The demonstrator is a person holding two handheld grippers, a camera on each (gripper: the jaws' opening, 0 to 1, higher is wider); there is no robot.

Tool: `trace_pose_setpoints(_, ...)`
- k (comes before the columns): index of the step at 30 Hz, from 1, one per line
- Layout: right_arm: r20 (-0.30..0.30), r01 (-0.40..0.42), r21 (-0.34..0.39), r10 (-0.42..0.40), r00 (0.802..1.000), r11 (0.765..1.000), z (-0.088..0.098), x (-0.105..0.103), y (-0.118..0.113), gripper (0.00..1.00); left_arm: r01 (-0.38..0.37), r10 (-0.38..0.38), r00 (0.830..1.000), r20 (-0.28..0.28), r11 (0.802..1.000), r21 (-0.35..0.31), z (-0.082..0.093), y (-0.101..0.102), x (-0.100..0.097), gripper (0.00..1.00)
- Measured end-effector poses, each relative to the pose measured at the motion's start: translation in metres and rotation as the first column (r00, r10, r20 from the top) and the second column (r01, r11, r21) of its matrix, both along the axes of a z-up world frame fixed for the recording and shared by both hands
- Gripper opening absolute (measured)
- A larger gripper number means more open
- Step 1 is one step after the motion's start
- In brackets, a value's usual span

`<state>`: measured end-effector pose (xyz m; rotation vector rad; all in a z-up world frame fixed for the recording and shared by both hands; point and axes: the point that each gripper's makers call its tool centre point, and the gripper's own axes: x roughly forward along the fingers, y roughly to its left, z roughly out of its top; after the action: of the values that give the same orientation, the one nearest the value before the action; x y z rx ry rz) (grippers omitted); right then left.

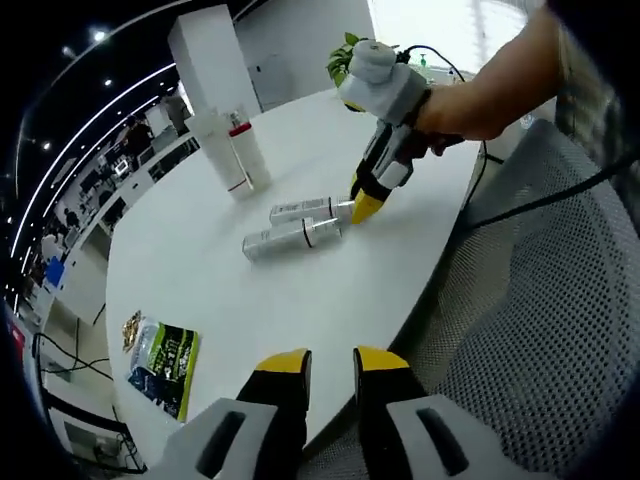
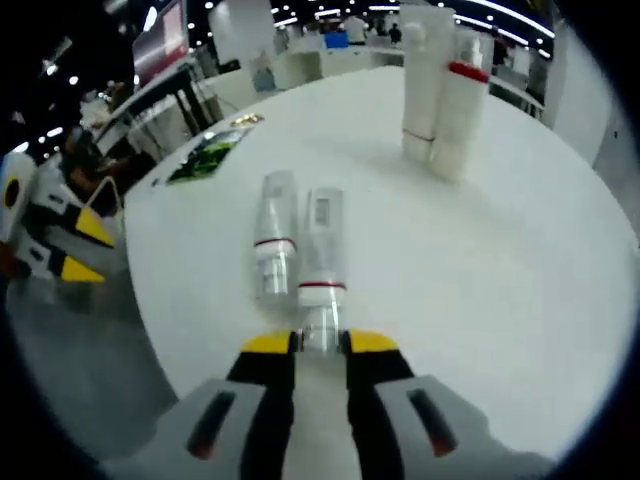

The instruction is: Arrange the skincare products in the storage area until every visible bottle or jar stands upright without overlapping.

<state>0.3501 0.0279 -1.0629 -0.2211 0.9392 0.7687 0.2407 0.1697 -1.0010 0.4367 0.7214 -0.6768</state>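
Observation:
Two clear bottles with red bands lie side by side on the round white table (image 1: 230, 300): one (image 1: 300, 210) (image 2: 322, 245) nearer the right gripper, the other (image 1: 290, 238) (image 2: 275, 240) beside it. The right gripper (image 2: 320, 345) (image 1: 365, 205), held by a hand, is shut on the clear cap of the nearer lying bottle. Further back two white bottles stand upright and close together, a plain one (image 1: 218, 150) (image 2: 425, 80) and one with a red collar (image 1: 248, 150) (image 2: 462, 110). The left gripper (image 1: 332, 362) (image 2: 70, 250) hovers at the table's edge, its jaws a little apart with nothing between them.
A green snack packet (image 1: 165, 365) (image 2: 205, 155) lies near the table's edge. A grey mesh chair (image 1: 540, 300) stands beside the table by the person's arm. A cable (image 1: 540, 200) runs over the chair. Behind the table are a tall white column (image 1: 210, 60) and a plant (image 1: 345, 60).

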Motion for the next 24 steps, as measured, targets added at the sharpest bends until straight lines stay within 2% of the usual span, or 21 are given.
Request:
trace_pose_setpoints(1,0.005,-0.001,-0.01,0.001,1.0,1.0,0.0,0.0,-0.001,0.16,0.007,-0.007,1.0,0.013,1.0,-0.015,0.002,-0.002,0.001,0.17)
trace_pose_setpoints(3,0.004,0.001,-0.042,-0.001,1.0,0.999,0.006,0.0,-0.005,0.16,0.008,-0.008,1.0,-0.004,1.0,-0.015,0.001,-0.003,-0.001,0.17)
trace_pose_setpoints(5,0.004,0.022,-0.027,-0.022,1.0,0.999,0.015,0.002,-0.007,0.16,0.018,-0.018,1.0,0.004,1.0,-0.022,0.004,-0.005,-0.002,0.17)
trace_pose_setpoints(7,0.017,0.041,-0.024,-0.04,0.999,0.999,0.026,0.004,-0.011,0.16,0.048,-0.043,0.997,0.058,0.995,-0.091,0.018,-0.014,0.0,0.17)
trace_pose_setpoints(11,0.037,0.075,-0.013,-0.075,0.996,0.997,0.043,0.004,-0.019,0.16,0.03,-0.03,1.0,0.007,0.986,-0.162,0.023,-0.015,0.0,0.17)
trace_pose_setpoints(12,0.038,0.097,0.006,-0.098,0.995,0.995,0.048,0.003,-0.02,0.16,0.023,-0.021,1.0,0.016,0.985,-0.17,0.028,-0.012,0.003,0.17)
trace_pose_setpoints(13,0.039,0.106,0.018,-0.107,0.994,0.994,0.05,0.002,-0.019,0.16,0.01,0.001,0.998,0.056,0.98,-0.196,0.037,-0.01,0.01,0.17)
trace_pose_setpoints(14,0.038,0.122,0.036,-0.124,0.992,0.992,0.053,0.001,-0.019,0.16,-0.01,0.032,0.997,0.076,0.962,-0.272,0.05,-0.01,0.016,0.17)
trace_pose_setpoints(15,0.033,0.144,0.058,-0.146,0.989,0.988,0.058,-0.004,-0.017,0.16,-0.046,0.068,0.996,0.048,0.929,-0.367,0.061,-0.009,0.019,0.17)
trace_pose_setpoints(17,0.034,0.163,0.117,-0.168,0.985,0.98,0.068,-0.011,-0.009,0.16,-0.1,0.124,0.992,0.022,0.882,-0.461,0.072,-0.004,0.029,0.18)
trace_pose_setpoints(18,0.035,0.159,0.128,-0.164,0.986,0.979,0.072,-0.014,-0.006,0.16,-0.098,0.123,0.992,0.014,0.849,-0.519,0.079,-0.004,0.033,0.18)
trace_pose_setpoints(20,0.038,0.148,0.183,-0.157,0.987,0.972,0.081,-0.021,0.004,0.16,-0.138,0.151,0.988,-0.034,0.761,-0.633,0.088,-0.004,0.04,0.21)
trace_pose_setpoints(23,0.052,0.105,0.236,-0.121,0.991,0.966,0.094,-0.028,0.017,0.16,-0.123,0.145,0.989,-0.035,0.66,-0.741,0.103,-0.002,0.048,0.22)
trace_pose_setpoints(24,0.067,0.078,0.252,-0.097,0.993,0.965,0.098,-0.029,0.022,0.16,-0.128,0.15,0.987,-0.048,0.586,-0.8,0.112,0.0,0.052,0.22)
